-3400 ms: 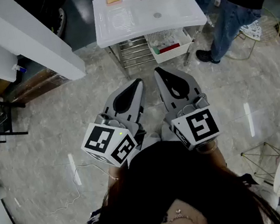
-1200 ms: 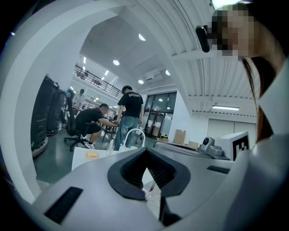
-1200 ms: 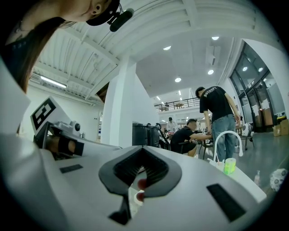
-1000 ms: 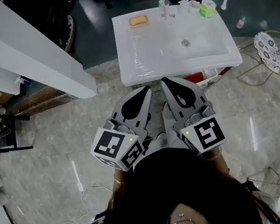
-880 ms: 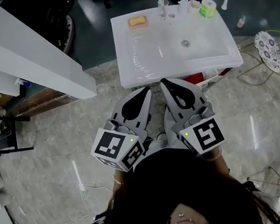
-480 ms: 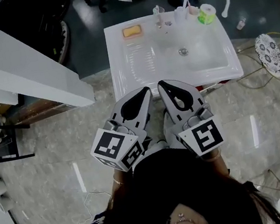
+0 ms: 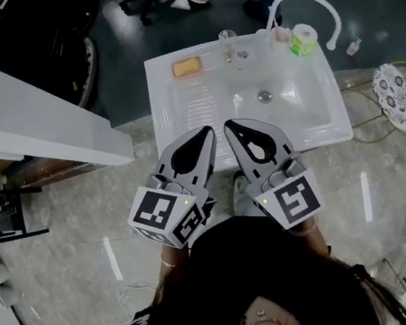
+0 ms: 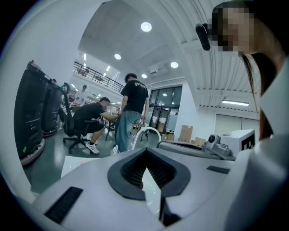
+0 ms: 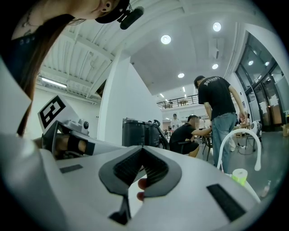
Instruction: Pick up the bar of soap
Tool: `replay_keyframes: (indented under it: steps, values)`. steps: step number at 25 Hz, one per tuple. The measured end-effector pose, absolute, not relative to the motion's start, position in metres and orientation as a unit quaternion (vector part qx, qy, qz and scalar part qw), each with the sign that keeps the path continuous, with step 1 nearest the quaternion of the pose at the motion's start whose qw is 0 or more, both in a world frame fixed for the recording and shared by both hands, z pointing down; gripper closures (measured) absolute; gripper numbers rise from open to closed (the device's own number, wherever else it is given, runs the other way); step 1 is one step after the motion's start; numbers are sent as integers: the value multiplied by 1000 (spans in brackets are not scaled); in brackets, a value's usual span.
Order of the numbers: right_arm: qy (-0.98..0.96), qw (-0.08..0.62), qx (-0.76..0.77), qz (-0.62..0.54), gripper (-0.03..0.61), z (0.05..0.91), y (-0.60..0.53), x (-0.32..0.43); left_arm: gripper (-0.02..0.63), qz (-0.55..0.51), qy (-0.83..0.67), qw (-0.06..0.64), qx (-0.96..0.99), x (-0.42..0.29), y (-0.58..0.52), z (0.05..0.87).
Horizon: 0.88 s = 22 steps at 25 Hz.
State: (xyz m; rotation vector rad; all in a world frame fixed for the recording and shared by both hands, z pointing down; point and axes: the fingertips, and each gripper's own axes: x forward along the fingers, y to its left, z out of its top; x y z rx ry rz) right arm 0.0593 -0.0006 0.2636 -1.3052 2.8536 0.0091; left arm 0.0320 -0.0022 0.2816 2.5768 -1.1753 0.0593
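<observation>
- Nearest: grey left gripper [image 7: 201,139] with marker cube, jaws together on nothing.
- Right next to it, matching grey right gripper [image 7: 235,131], jaws also closed and empty.
- Both tips overlapping the near rim of the white rectangular sink [image 7: 175,135] in the head view.
- Round metal drain [image 7: 264,96] mid-basin.
- Yellow-orange bar of soap [image 7: 186,67] lying flat on the sink's far left corner, well apart from both grippers.
- Along the same back edge: clear drinking glass [image 7: 227,38], then a lime-green roll [image 7: 304,38] by the curved white faucet [image 7: 307,0].
- Way past the sink, standing person in a black T-shirt [image 8: 133,97].
</observation>
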Motion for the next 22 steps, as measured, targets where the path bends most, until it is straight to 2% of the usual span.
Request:
replay_keyframes:
  steps: [13, 22]
  values:
    - [921, -5, -389, 9, 571, 264, -48, 71, 614, 21, -444, 152, 883, 40, -44, 282]
    - [924, -16, -382, 4, 571, 274, -67, 57, 614, 24, -468, 160, 869, 15, -57, 289]
